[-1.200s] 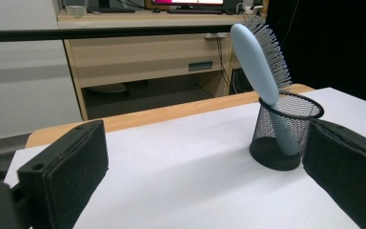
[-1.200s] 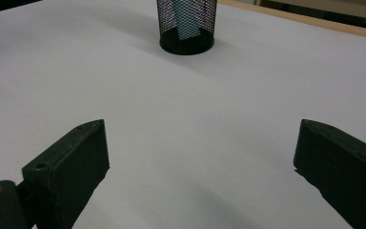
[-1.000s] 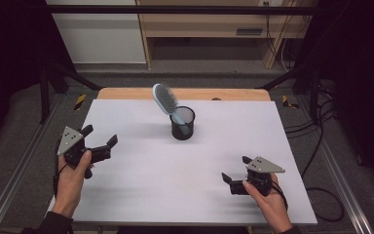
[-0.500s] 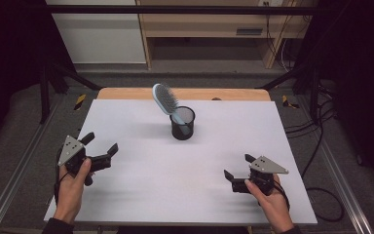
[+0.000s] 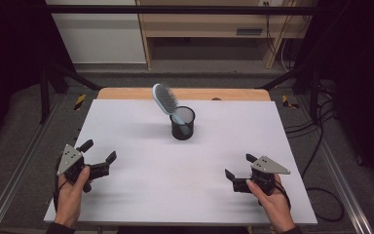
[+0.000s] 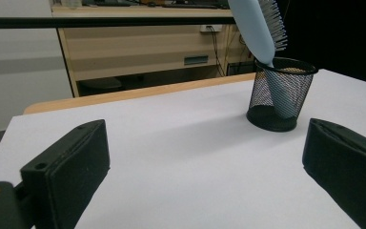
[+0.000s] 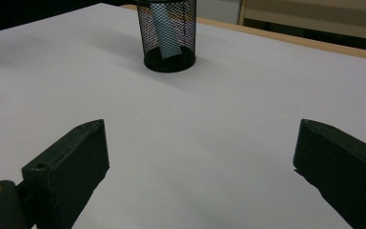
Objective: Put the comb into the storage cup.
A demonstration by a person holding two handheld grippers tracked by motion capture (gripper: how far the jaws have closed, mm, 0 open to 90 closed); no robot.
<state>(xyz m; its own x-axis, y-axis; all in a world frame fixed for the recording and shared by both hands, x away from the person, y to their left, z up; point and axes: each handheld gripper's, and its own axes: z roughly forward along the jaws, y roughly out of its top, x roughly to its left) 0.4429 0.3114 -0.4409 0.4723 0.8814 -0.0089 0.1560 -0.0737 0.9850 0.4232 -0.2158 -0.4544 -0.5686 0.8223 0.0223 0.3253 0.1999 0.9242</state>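
Note:
A black mesh cup (image 5: 182, 123) stands upright near the middle back of the white table (image 5: 141, 195). A pale blue hairbrush (image 5: 166, 99) leans in it, handle down, bristle head tilted up to the left. The same cup (image 6: 279, 93) and hairbrush (image 6: 257, 26) show at the right of the left gripper view, and the cup (image 7: 168, 34) sits at the top of the right gripper view. My left gripper (image 5: 99, 150) is open over the table's front left, holding nothing. My right gripper (image 5: 240, 166) is open at the front right, also with nothing between its jaws.
A wooden strip (image 5: 126, 93) runs along the table's far edge. Behind it stand a wooden shelf unit (image 5: 209, 29) and a white cabinet (image 5: 97, 34). Metal rails (image 5: 9, 180) flank the table, and cables (image 5: 316, 146) hang at the right.
My left gripper has drawn back toward the front left corner of the table. The right gripper has shifted slightly to the right. Cup and hairbrush have not moved.

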